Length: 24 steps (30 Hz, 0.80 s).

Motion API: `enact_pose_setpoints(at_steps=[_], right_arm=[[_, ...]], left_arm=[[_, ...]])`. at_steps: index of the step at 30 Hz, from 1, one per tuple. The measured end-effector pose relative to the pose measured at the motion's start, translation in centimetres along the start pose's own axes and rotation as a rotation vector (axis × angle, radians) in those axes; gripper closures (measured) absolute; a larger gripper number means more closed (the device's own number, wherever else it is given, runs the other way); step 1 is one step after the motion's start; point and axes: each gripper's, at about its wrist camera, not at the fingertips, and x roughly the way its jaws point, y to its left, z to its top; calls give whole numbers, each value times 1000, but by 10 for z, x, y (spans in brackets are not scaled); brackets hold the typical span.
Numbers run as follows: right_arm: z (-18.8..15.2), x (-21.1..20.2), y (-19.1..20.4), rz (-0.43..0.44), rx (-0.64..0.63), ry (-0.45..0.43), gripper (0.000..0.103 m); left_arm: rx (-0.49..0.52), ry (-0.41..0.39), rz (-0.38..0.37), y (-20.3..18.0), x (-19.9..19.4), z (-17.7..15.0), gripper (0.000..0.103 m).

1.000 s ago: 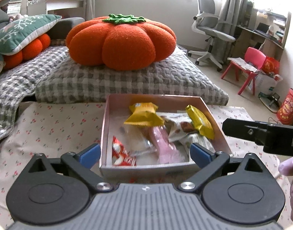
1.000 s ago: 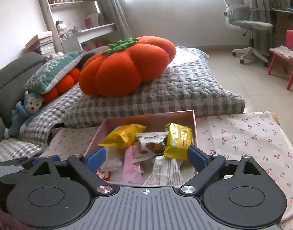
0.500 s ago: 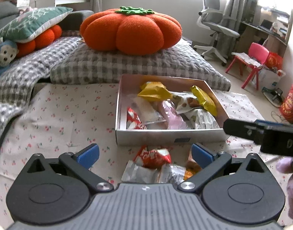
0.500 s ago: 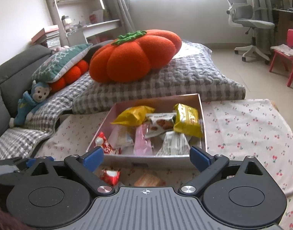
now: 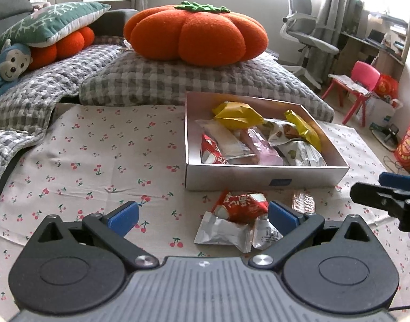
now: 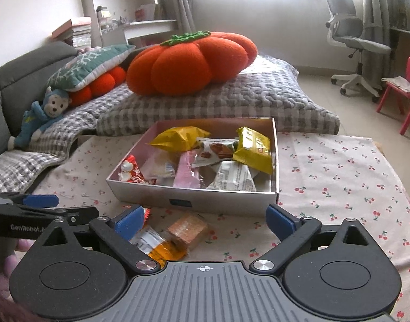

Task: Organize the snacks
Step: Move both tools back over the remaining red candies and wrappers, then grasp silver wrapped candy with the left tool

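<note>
The box [image 5: 258, 179] sits on the cherry-print cloth [image 5: 97, 161], already holding several packets. Loose snacks lie just in front of its near wall. The red packet [image 5: 242, 205] lies directly ahead of the left tool [image 5: 202, 216], between its open, empty jaws, long axis crosswise. The right tool [image 6: 205, 221], also open and empty, faces the brown bar [image 6: 187, 228]. Compared with a second earlier, both tools have drawn back from the box, bringing the loose snacks into view.
</note>
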Motion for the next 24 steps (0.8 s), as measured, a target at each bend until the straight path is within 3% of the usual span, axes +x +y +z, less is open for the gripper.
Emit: enact_pose_setpoints(at_steps=[8,11,14,24], right_arm=[[-7,9,-8,-6,13,31,4],[-10,17,-9,-13,5,60,4],[-14,24,-7,-17,-4,87,4],[-28,51,-1,-26,-85,163,4]], left_arm=[[12,-44,-48,-5,14,0,3],[1,-19,-75,-7,24,1,9],[-20,25,-93,-7,36,1,25],[5,137,-94,-7,55,-7,36]])
